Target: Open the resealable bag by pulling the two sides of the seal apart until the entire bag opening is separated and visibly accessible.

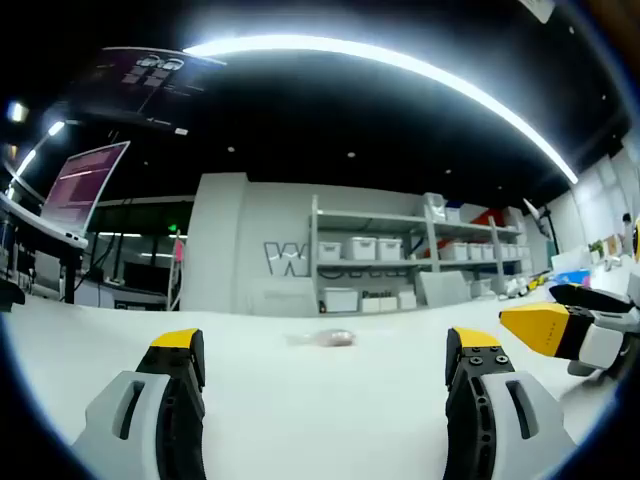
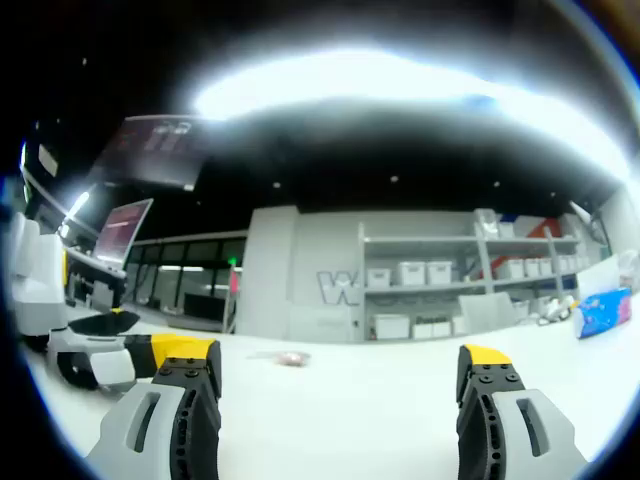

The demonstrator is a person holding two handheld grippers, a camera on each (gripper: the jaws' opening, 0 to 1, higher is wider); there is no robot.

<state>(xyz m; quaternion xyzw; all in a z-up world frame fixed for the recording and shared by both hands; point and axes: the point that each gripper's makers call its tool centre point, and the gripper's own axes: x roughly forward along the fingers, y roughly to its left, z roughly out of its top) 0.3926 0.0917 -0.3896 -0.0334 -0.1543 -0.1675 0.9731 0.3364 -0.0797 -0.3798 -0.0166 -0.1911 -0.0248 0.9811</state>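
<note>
From my end the background is pretty busy. Big white table [image 1: 330,400] takes up the whole lower part of both views. Behind it I've got a grey wall [image 1: 270,250] with part of a logo on it, and next to that a shelving unit [image 1: 420,255] stacked with white storage bins [image 2: 410,272]. Off to one side there's a monitor [image 1: 85,185] glowing pink-ish, tilted on its stand. Long curved light strip [image 1: 400,65] runs overhead. In the right gripper view I can also see a blue packet [image 2: 603,312] sitting at the far edge of the table.
</note>
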